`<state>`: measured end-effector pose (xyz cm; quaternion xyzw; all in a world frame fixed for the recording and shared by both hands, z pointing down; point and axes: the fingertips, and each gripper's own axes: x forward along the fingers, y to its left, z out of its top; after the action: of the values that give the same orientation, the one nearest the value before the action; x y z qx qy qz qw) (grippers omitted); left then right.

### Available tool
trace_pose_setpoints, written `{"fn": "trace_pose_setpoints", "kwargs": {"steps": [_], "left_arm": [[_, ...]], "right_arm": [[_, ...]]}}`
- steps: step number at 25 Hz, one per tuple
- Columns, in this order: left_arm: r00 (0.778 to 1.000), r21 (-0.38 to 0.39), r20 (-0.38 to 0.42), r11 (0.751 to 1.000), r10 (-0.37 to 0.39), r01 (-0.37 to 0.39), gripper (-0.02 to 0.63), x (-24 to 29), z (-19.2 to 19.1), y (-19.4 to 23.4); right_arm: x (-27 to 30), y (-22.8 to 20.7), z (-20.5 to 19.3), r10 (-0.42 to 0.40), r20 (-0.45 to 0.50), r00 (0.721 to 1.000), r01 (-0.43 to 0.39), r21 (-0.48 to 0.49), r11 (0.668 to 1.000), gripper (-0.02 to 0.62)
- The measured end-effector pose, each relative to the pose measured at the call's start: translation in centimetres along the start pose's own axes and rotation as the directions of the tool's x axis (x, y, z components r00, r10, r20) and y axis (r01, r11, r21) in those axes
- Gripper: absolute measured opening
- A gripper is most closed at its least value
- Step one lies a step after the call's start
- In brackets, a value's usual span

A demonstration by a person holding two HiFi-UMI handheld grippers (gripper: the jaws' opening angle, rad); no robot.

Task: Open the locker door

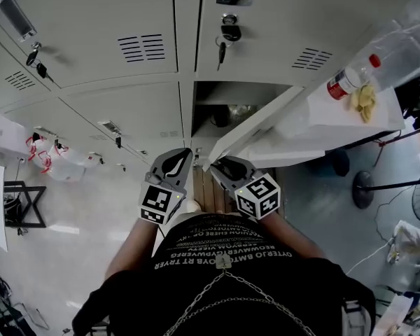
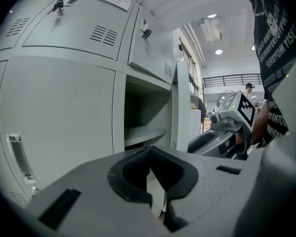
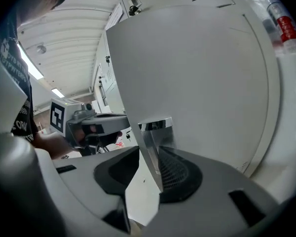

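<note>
Right gripper view shows the right gripper [image 3: 149, 157] clamped on the free edge of the locker door [image 3: 197, 68]: the door edge runs between the 2 jaws, and the outer pad sits against the door face at the chrome handle [image 3: 155, 132]. The jaws stand partly apart, by the thickness of the door edge. In the head view the door is swung out from the locker bank [image 1: 112, 110] at an angle, with the open compartment [image 1: 231, 100] exposed behind it; the left gripper view shows a shelf [image 2: 143, 132] inside that compartment. The left gripper [image 2: 149, 154] holds nothing; its jaw tips appear to meet, though a thin pale wedge shows lower down between the fingers. It hangs just beside the right gripper, in front of the closed grey door to the left of the opening, without touching it. The neighbouring locker doors are shut, each with a louvred vent [image 1: 141, 47]; 1 key [image 1: 222, 47] hangs from the lock above the open compartment. To the right stands a white table [image 1: 336, 114] carrying a clear plastic bottle [image 1: 346, 79] with a red cap and a yellow item [image 1: 364, 98] just beside it. A pale glossy floor [image 1: 77, 229] extends to the left.
</note>
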<state>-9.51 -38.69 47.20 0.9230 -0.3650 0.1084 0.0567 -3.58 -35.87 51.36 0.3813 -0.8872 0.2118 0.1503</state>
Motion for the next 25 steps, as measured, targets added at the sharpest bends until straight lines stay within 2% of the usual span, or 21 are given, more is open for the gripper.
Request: {"fn": "trace_pose_setpoints", "kwargs": {"steps": [7, 12, 18, 25], "left_arm": [[0.999, 0.034, -0.002, 0.998, -0.048, 0.048, -0.001, 1.5, 0.9, -5.4], [0.999, 0.044, 0.004, 0.998, -0.053, 0.052, 0.000, 2.1, 1.7, -10.7], [0.999, 0.047, -0.013, 0.997, -0.053, 0.053, 0.000, 2.2, 1.0, -17.1], [1.000, 0.037, -0.012, 0.999, 0.007, -0.007, 0.000, -0.2, 0.8, -22.0]], "right_arm": [[-4.6, 0.3, -2.3, 0.053, -0.007, 0.999, -0.053, 0.004, 0.999, 0.122], [-9.1, -0.4, -4.4, 0.075, -0.018, 0.997, -0.075, 0.034, 0.997, 0.110], [-14.4, -2.8, -6.4, 0.024, -0.022, 0.999, -0.023, 0.043, 0.999, 0.133], [-19.3, -5.9, -8.3, -0.058, -0.015, 0.998, 0.059, 0.051, 0.997, 0.129]]}}
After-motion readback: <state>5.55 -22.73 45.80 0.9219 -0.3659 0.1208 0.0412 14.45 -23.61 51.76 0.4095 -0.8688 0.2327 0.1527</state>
